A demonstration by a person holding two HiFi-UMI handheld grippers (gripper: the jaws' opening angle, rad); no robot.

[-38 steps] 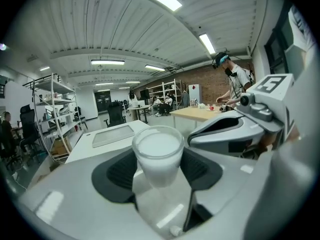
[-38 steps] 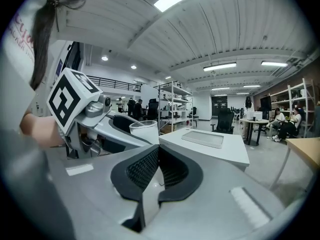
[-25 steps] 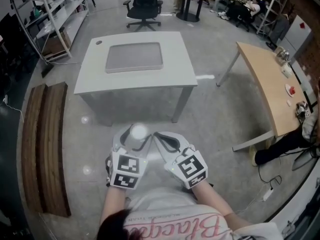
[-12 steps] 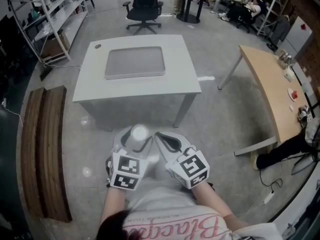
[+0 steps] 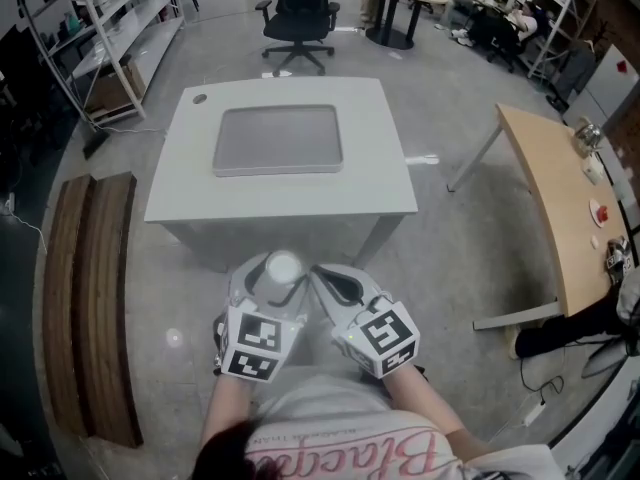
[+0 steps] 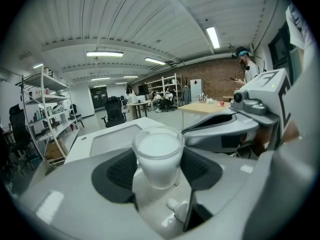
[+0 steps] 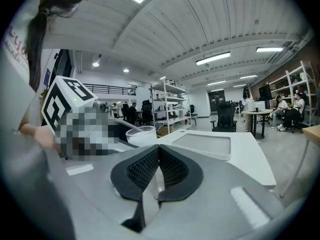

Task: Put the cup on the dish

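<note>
Left gripper clamps the cup; right gripper is closed, empty. Tilting en route to the dish could let it slip.

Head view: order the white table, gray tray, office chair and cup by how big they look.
1. white table
2. gray tray
3. office chair, close to the tray
4. cup, though nearest the camera

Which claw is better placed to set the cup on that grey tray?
The left claw: it grips the cup. The right claw is shut and empty. The tray lies ahead.
</note>
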